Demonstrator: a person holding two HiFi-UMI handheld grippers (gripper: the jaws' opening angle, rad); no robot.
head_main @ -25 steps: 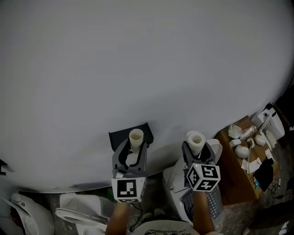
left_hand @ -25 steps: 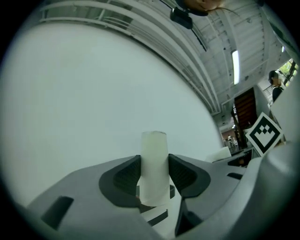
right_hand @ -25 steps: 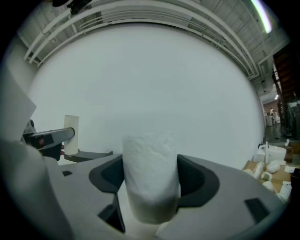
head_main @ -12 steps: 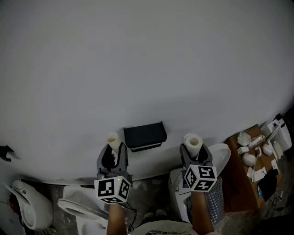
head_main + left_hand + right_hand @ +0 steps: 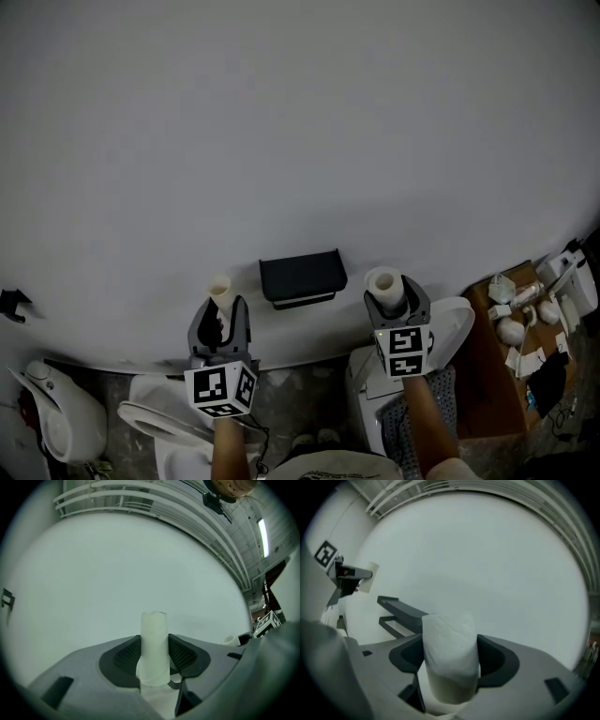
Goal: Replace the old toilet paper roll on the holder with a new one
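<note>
The left gripper (image 5: 218, 319) was clenched on the pale, narrow cardboard tube (image 5: 153, 644) of the old roll. It held the tube upright to the left of the black wall-mounted holder (image 5: 302, 277) and clear of it. The right gripper (image 5: 388, 302) grasped the stubby white new roll (image 5: 450, 653) of soft tissue paper, upright and just right of the holder, which carried no roll. The new roll looked light and springy. Its wraps would likely dent or slip under hard pressure, so a moderate squeeze across its middle, as here, seemed right and left the hollow core free for the holder. The tube seemed featherlight, thin-walled and easily crushed, so a gentle side hold would do.
</note>
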